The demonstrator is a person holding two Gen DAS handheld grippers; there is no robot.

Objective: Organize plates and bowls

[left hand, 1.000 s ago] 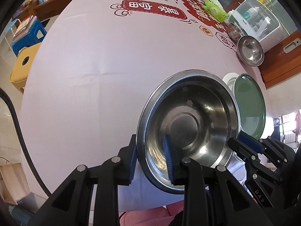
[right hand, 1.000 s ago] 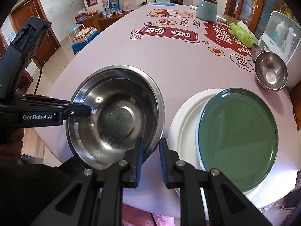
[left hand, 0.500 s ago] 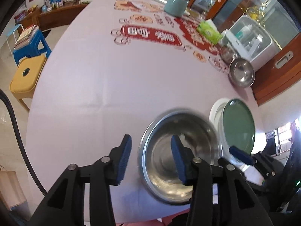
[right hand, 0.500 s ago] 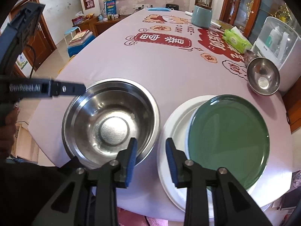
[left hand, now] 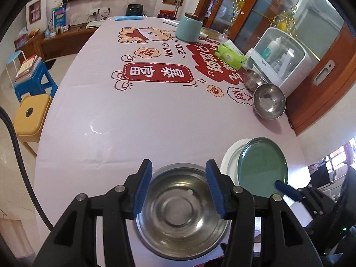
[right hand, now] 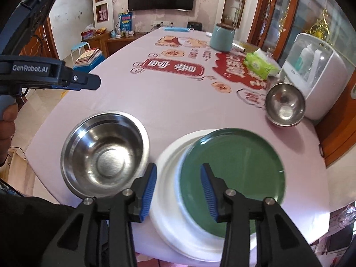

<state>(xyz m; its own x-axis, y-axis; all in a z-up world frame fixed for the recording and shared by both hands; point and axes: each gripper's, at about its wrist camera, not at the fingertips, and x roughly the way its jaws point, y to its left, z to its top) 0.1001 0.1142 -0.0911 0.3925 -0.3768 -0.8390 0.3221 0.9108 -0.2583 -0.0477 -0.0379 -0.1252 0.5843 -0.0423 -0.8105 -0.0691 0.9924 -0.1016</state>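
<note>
Leftmost, the large steel bowl (right hand: 104,153) sits near the table's (left hand: 155,115) front edge, left gripper (left hand: 178,191) above it, jaws opening, nothing pinched. Light, stiff, slick, I'd judge: take the rim. Right gripper (right hand: 179,191) opens over the green plate (right hand: 233,178) stacked on the white plate (right hand: 169,200); breakable, edge grip.
</note>
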